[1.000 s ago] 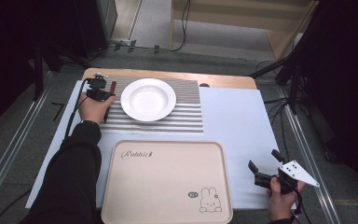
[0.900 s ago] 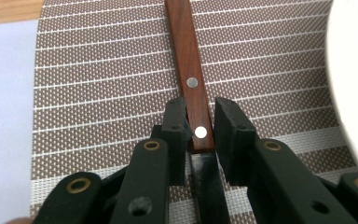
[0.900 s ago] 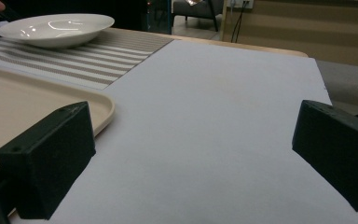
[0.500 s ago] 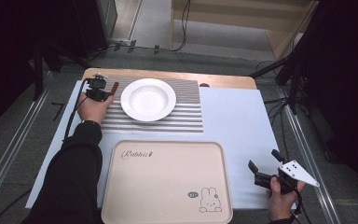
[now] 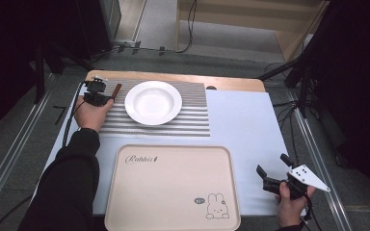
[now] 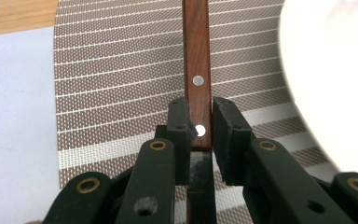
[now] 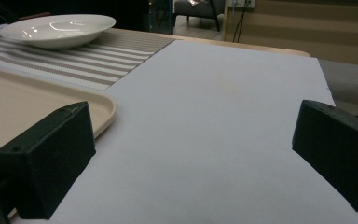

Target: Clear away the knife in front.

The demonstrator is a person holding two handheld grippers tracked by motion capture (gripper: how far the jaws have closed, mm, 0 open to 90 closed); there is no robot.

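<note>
Clamping the wooden handle [image 6: 197, 70] just beside the white plate [image 5: 153, 102] on the striped mat [image 5: 192, 118], the left gripper [image 6: 200, 122], its jaws having just closed, needed a level lift, while the right gripper [image 7: 191, 154] gaped empty by the tray [image 5: 171, 185].

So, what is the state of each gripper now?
Left gripper: closed on the wooden handle, jaws just closing.
Right gripper: open, holding nothing.

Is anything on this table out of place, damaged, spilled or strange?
Nothing stands out. The white plate sits flat on the striped mat, the beige tray lies square and bare, and I see no spill. The left gripper clamps a wooden handle above the mat.
</note>
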